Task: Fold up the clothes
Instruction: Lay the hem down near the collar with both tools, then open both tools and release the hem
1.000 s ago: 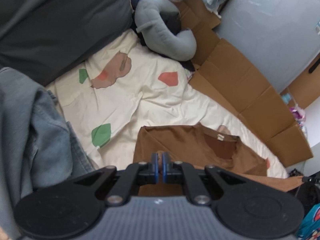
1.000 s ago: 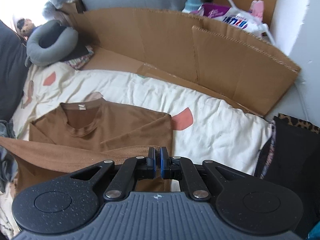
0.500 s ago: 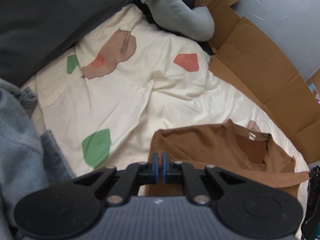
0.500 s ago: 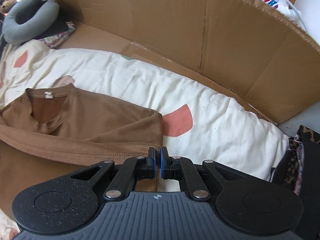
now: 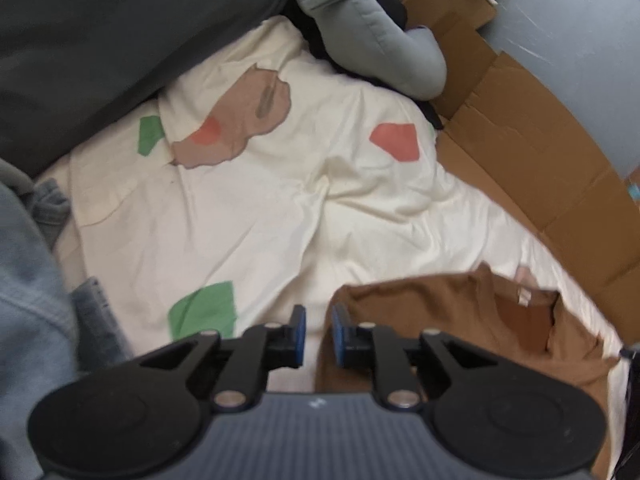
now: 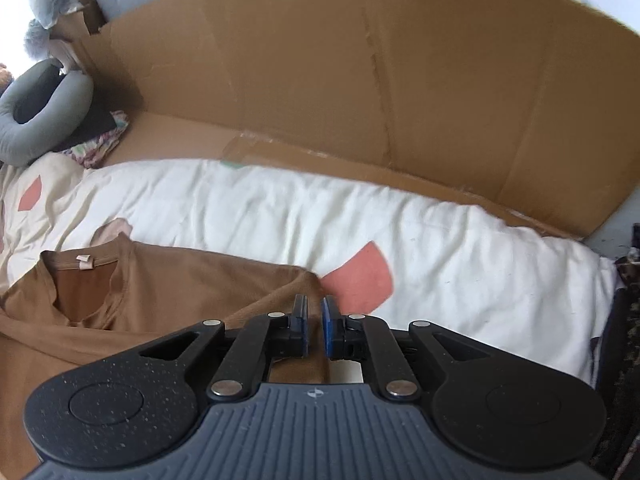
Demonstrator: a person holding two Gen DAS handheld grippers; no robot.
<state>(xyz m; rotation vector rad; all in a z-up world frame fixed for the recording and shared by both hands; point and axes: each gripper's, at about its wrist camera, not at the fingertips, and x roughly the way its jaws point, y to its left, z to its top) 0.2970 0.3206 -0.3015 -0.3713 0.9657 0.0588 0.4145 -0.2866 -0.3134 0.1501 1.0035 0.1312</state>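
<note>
One cream quilt point(image 5: 280, 216) is lying ahead of both grippers, one brown shirt point(image 6: 180, 280) is resting on it beside the slightly parted, empty left gripper point(image 5: 318, 330) and right gripper point(image 6: 314, 326), its neck label point(image 6: 84, 261) unreadable.

Cream duvet point(image 5: 248, 216) spread ahead of the tongs, printed with green, coral and tan patches. Grey neck pillow point(image 5: 372, 40) far ahead, slightly right in the left wrist view; same pillow sits far left in the right wrist view. Dark grey cushion point(image 5: 120, 28) far ahead-left. Blue denim garment point(image 5: 36, 280) bunched close on the left. Flattened cardboard point(image 6: 360, 92) standing along the bed's far edge, straight ahead of the right tongs. Dark leopard-print fabric point(image 6: 628, 320) at the right margin.
</note>
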